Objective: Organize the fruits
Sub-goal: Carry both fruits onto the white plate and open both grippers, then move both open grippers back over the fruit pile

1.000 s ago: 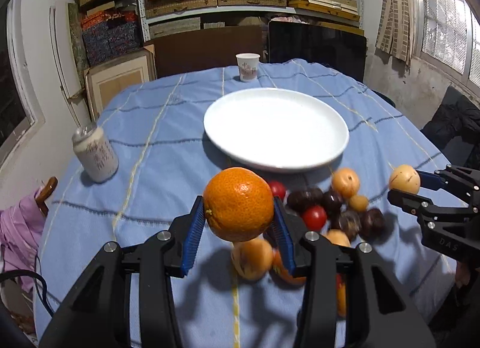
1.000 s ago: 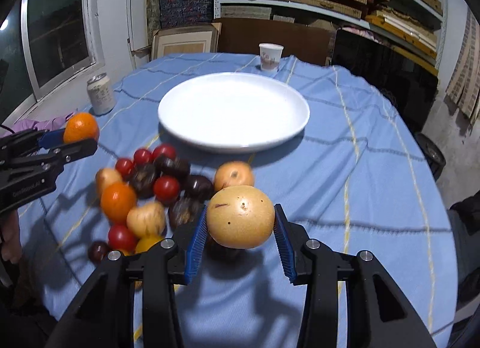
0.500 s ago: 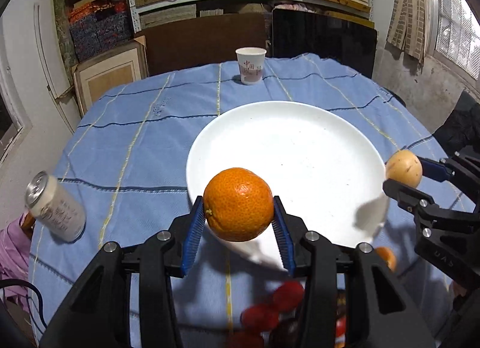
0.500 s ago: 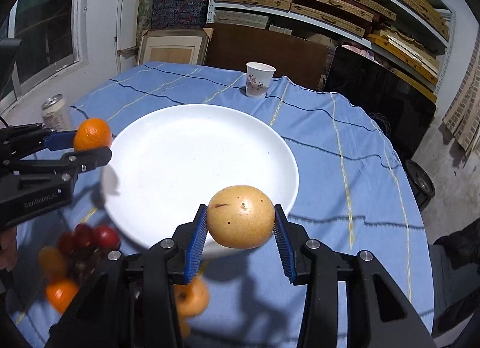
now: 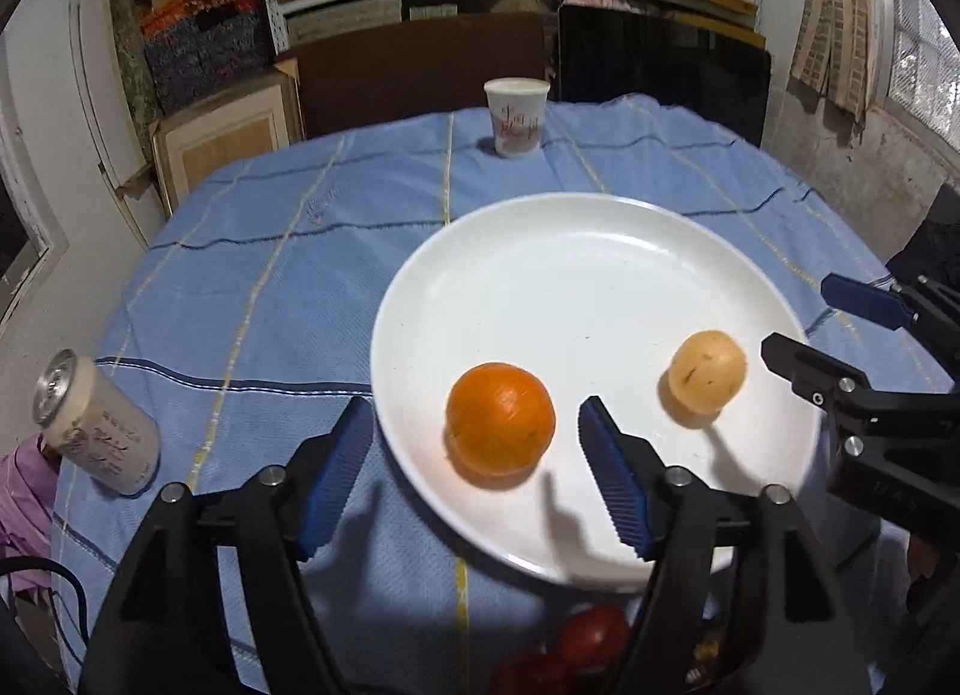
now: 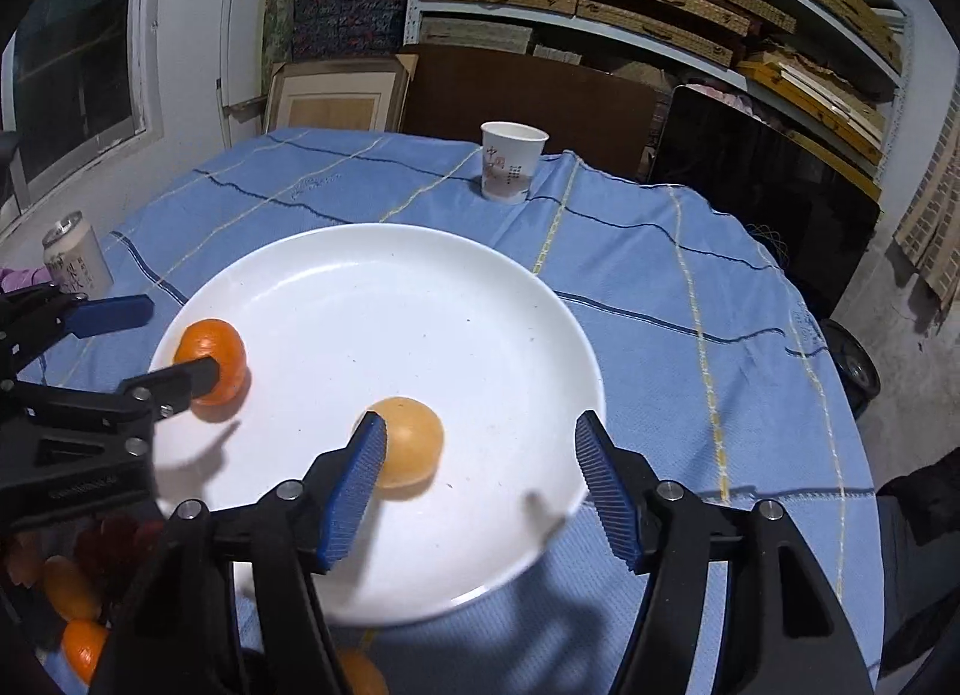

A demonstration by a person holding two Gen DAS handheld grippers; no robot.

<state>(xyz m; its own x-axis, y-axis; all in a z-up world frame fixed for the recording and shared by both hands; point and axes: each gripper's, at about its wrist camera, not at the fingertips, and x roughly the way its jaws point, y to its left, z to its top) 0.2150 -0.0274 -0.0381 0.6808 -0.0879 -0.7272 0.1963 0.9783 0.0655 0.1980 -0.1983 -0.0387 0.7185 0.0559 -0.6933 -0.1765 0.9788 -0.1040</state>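
Resting on white plate, near-left part: 1 orange, between the spread fingers of left claw, touching neither blue pad. Left claw wide open, holding nothing. Sitting on same plate, near-right part: 1 yellow-tan fruit, well apart from the orange. Right claw also wide open, empty; its left pad just in front of the yellow-tan fruit, contact not clear. Plate on blue striped cloth over the bench. Remaining fruit pile at near edge, below plate rim, mostly hidden behind claw bodies; red and orange pieces visible. Paper cup upright at far edge. Drink can on the left side, upright.
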